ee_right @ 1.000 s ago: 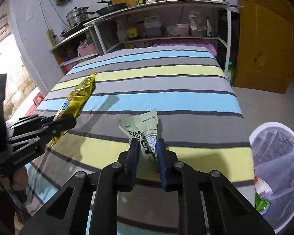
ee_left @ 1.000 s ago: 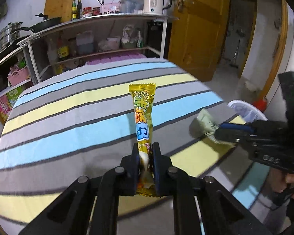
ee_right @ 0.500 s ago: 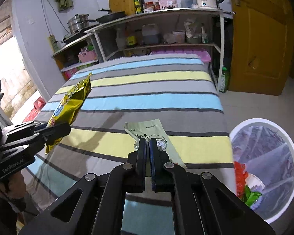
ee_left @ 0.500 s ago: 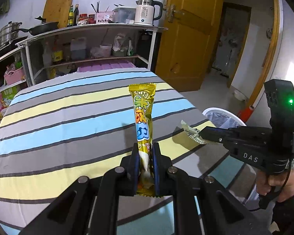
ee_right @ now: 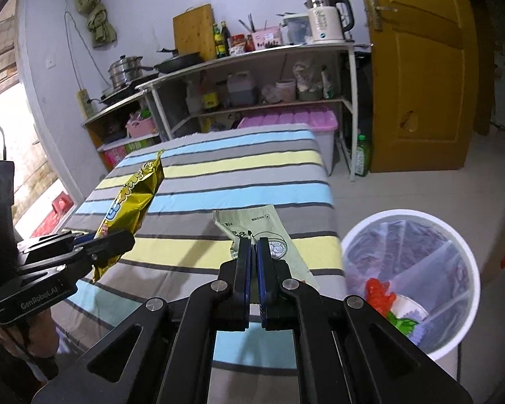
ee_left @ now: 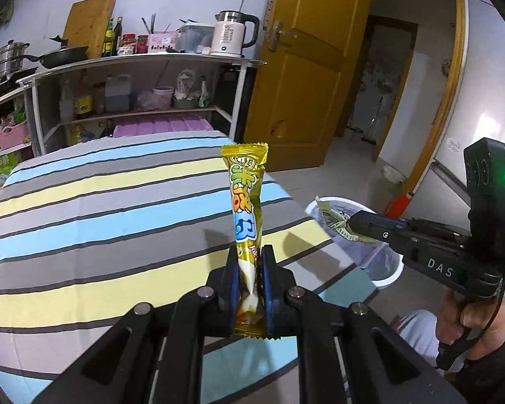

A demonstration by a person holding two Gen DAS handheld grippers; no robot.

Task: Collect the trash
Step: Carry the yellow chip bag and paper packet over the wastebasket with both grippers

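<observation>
Left gripper clamps gold wrapper, unchanged; right gripper, now pinched tight on green packet, has lifted nearer bin.

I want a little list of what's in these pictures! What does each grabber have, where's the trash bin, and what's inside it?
left gripper: shut on the gold snack wrapper, which stands up from the jaws
right gripper: shut on the pale green wrapper
table: covered with a striped cloth, blue, yellow and grey
trash bin: white, lined with a clear bag, on the floor beside the table
inside bin: red, green and white scraps
next step, probably: drop both wrappers in the bin
</observation>
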